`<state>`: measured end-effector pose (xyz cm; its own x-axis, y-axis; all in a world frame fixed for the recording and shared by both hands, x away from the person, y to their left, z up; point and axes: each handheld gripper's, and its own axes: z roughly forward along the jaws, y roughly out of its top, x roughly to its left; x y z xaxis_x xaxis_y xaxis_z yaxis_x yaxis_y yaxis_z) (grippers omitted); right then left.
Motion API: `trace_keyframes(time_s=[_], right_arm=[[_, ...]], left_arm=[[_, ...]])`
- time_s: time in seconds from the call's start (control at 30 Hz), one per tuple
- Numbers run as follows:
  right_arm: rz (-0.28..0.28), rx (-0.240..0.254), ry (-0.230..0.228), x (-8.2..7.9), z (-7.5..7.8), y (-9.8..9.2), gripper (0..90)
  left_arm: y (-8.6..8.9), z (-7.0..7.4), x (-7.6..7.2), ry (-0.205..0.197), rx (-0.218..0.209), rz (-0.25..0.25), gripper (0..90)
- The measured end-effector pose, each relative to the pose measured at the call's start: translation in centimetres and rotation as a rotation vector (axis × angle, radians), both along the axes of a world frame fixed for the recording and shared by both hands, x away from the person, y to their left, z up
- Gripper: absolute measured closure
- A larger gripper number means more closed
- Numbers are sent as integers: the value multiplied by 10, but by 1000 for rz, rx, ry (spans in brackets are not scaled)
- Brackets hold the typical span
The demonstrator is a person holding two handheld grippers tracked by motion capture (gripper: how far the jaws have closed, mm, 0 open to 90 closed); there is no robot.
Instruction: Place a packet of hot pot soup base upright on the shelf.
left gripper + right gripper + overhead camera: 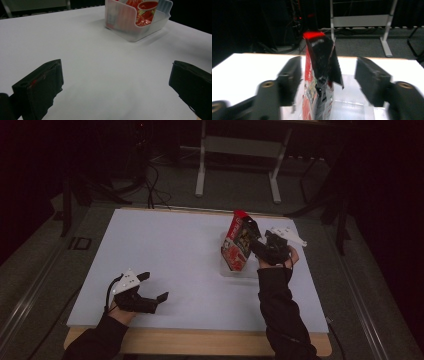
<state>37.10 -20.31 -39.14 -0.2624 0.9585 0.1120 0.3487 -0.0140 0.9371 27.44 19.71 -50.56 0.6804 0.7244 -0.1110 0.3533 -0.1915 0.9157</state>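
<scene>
From above, a red and black snack packet [237,242] stands upright in a clear plastic bin [240,270] on the right half of the white table [175,255], its long axis running nearly straight up and leaning a little toward the far edge. The right gripper [256,239] is right at the packet's upper part, so that hand is by far the nearer; whether its jaws touch the packet cannot be told from here. The left gripper [152,287] rests well apart, low near the front left edge, jaws spread wide with nothing between them. In the left gripper view, the two black jaws of the left gripper [115,82] stand far apart over bare table, and the bin [140,30] sits ahead and to the right with the packet's red print [145,11] showing through its wall. In the right gripper view, the packet [320,75] rises between the jaws of the right gripper [328,75], its narrow edge facing the camera; the jaws stand wide on either side, with a clear gap at the right and the left one close beside it, so I judge it is not clamped. Count: one packet, one bin, two grippers.
</scene>
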Motion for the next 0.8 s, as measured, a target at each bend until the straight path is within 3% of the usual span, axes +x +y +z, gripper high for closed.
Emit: trace_keyframes(time_s=[0.17, 0.33, 0.5, 0.8], right_arm=[[68, -17, -33, -10, 20, -6, 147], [148, -16, -55, -21, 32, -5, 108], [255, -13, -54, -33, 36, 0, 108], [379, -27, -76, -54, 31, 8, 126]], left_arm=[[1, 0, 0, -12, 1, 13, 1], [2, -1, 0, 1, -11, 0, 1], [0, -1, 0, 5, -4, -12, 1], [-1, -1, -1, 0, -8, -21, 0]])
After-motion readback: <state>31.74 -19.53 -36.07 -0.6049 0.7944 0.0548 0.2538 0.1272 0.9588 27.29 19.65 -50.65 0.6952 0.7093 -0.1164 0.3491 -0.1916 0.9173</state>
